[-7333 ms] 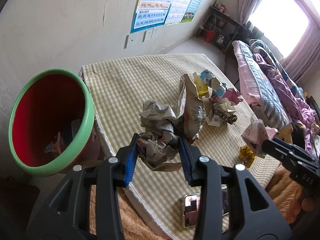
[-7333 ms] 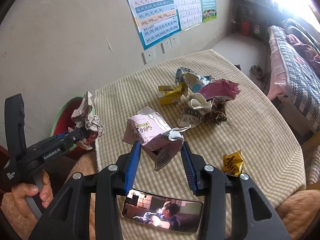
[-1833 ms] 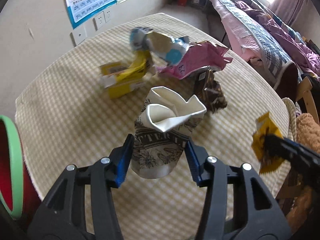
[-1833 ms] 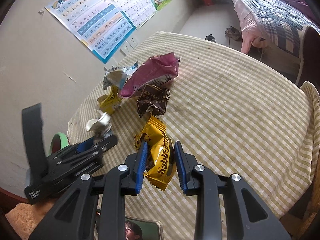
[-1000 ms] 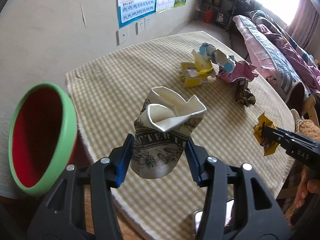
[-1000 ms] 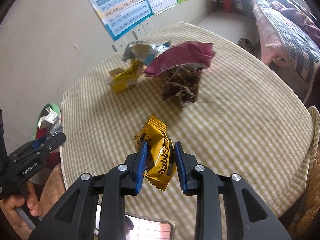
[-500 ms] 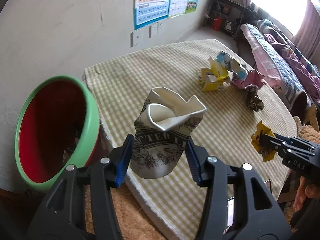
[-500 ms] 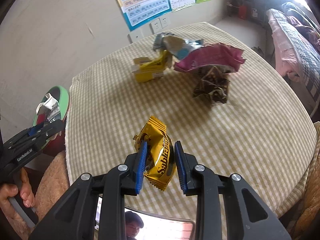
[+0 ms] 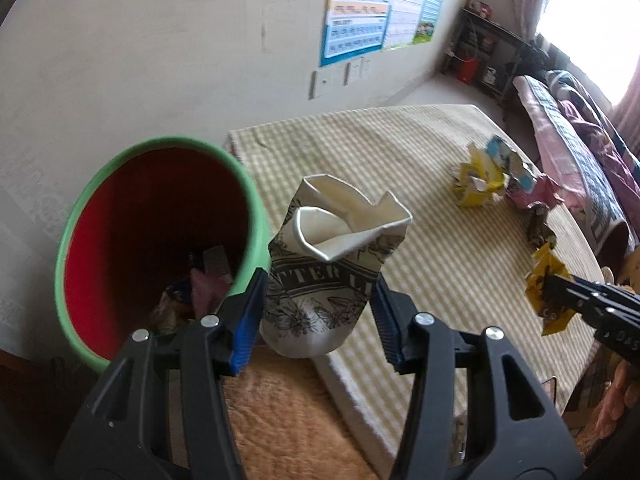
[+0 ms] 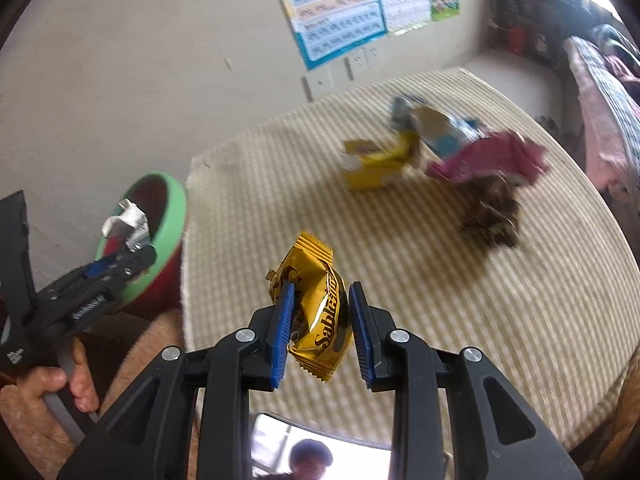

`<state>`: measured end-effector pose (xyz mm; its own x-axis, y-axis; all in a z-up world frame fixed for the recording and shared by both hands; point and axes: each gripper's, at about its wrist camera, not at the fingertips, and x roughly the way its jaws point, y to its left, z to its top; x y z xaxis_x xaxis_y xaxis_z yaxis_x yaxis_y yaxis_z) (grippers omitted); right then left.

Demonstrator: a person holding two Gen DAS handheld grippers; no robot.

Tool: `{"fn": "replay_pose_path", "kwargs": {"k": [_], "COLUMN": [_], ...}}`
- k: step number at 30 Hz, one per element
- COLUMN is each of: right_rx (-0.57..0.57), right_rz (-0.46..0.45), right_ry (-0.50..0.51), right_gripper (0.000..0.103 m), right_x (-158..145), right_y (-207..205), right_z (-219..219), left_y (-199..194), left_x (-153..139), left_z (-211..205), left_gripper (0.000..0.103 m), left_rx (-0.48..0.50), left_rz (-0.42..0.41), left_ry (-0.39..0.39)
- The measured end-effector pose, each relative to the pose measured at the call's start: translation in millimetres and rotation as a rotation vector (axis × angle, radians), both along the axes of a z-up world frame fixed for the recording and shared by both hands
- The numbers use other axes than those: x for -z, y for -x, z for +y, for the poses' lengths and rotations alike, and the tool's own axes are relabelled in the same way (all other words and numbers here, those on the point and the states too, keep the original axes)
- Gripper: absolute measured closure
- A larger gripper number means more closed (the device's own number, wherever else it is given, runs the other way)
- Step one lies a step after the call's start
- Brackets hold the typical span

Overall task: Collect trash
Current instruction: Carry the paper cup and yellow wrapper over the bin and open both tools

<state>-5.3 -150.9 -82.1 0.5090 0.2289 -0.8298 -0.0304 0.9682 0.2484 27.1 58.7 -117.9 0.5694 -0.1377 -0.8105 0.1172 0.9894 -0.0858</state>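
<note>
My left gripper (image 9: 318, 314) is shut on a crushed paper cup (image 9: 332, 264) with black print, held in the air beside the rim of a red bin with a green rim (image 9: 96, 184). The bin holds some trash at the bottom. In the right wrist view the left gripper (image 10: 120, 256) with the cup (image 10: 126, 216) hangs over the bin (image 10: 172, 216). My right gripper (image 10: 322, 320) is shut on a yellow snack wrapper (image 10: 316, 304), held above the checked table (image 10: 460, 320) near its front. That wrapper also shows in the left wrist view (image 9: 546, 280).
More trash lies at the table's far right: a yellow carton (image 10: 376, 164), a blue and white pack (image 10: 436, 128), a pink bag (image 10: 492, 158) and a brown wrapper (image 10: 492, 212). A phone (image 10: 316, 448) lies at the front edge. A bed (image 9: 580, 152) stands at the right.
My left gripper has carried the cup left, from over the table to the bin's rim. My right gripper, still holding the yellow wrapper, has also shifted left toward the bin.
</note>
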Motion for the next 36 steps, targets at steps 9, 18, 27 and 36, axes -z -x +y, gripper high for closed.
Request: {"fn": "replay_pose_path", "kwargs": {"k": [9, 18, 27, 36], "right_rx": [-0.108, -0.15, -0.267, -0.335], "right_rz": [0.001, -0.027, -0.011, 0.038], "right_ry": [-0.038, -0.089, -0.12, -0.199], "right_gripper": [0.074, 0.074, 0.074, 0.073], "right_x": [-15, -31, -25, -19], "right_y": [-23, -47, -73, -98], "right_z": [25, 67, 136, 192], "left_y": [-3, -8, -10, -10], "left_x": [-3, -8, -8, -2], "left_z": [31, 61, 108, 144], "left_gripper": [0.054, 0.054, 0.054, 0.054], "left_rx": [-0.069, -0.142, -0.241, -0.324], "left_rz": [-0.017, -0.038, -0.049, -0.03], "left_ry": [-0.003, 0.001, -0.012, -0.021]}}
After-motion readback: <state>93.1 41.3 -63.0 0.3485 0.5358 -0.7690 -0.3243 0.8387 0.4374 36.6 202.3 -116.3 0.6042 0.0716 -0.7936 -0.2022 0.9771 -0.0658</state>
